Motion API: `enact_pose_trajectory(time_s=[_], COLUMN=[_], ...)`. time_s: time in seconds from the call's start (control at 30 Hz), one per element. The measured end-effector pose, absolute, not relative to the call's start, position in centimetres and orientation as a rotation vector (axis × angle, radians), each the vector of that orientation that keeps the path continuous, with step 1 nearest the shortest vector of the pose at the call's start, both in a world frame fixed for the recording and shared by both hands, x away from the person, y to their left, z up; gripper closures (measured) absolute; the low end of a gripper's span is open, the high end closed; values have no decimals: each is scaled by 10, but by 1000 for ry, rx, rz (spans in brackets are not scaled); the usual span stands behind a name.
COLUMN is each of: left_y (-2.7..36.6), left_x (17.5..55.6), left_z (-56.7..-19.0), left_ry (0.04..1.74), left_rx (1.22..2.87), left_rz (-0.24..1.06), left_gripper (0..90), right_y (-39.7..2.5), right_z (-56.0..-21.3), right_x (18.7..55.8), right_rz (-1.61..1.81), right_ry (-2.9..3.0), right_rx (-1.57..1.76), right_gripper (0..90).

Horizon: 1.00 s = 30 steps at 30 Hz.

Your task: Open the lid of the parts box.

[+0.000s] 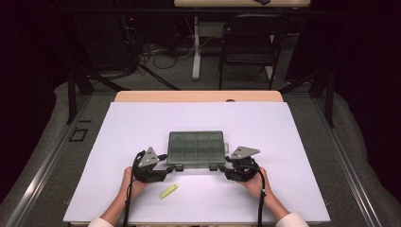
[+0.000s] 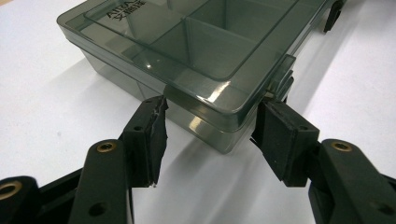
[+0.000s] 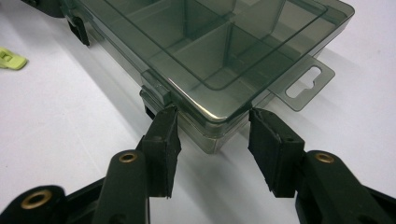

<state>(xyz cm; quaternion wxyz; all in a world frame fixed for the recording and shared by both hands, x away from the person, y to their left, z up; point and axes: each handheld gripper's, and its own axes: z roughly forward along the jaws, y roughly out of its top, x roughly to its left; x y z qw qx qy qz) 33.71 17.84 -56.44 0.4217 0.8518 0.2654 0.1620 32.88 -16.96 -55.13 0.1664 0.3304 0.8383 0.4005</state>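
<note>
Smoked-plastic compartment box (image 1: 196, 148) mid-table on white board (image 1: 283, 142), lid closed

Left gripper (image 2: 210, 133) and right gripper (image 3: 212, 133) spread, straddling its near corners. Probably light, stiff, slick; best pinched at corner walls beside near latches (image 3: 156, 91). Yellow-green clip (image 1: 169, 191) near-left

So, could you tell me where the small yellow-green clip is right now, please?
In the high view the yellow-green clip lies on the white table, just in front of the compartment box and right beside the left gripper.
</note>
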Motion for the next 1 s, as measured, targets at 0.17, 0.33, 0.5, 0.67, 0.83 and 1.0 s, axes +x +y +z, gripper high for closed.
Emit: enact_pose_trajectory(time_s=[0.17,0.33,0.5,0.67,0.83,1.0], left_y=[178,178,179,179,179,178], left_x=[337,337,337,337,337,338], left_z=[-564,-564,-564,-564,-564,-565], left_ry=[664,664,664,663,662,673], left_rx=[2134,2133,2132,2134,2134,2143], left_rz=[406,405,403,404,403,398], left_gripper=[438,439,440,441,449,521], right_y=[-169,-169,-172,-171,-172,-176], right_z=[-551,-551,-552,-551,-552,-553], right_x=[328,328,330,328,329,331], right_rz=[1121,1120,1172,1149,1173,1225], right_ry=[2394,2390,2386,2385,2382,2382], right_rx=[933,928,964,946,976,1017], right_gripper=[524,529,544,543,558,597])
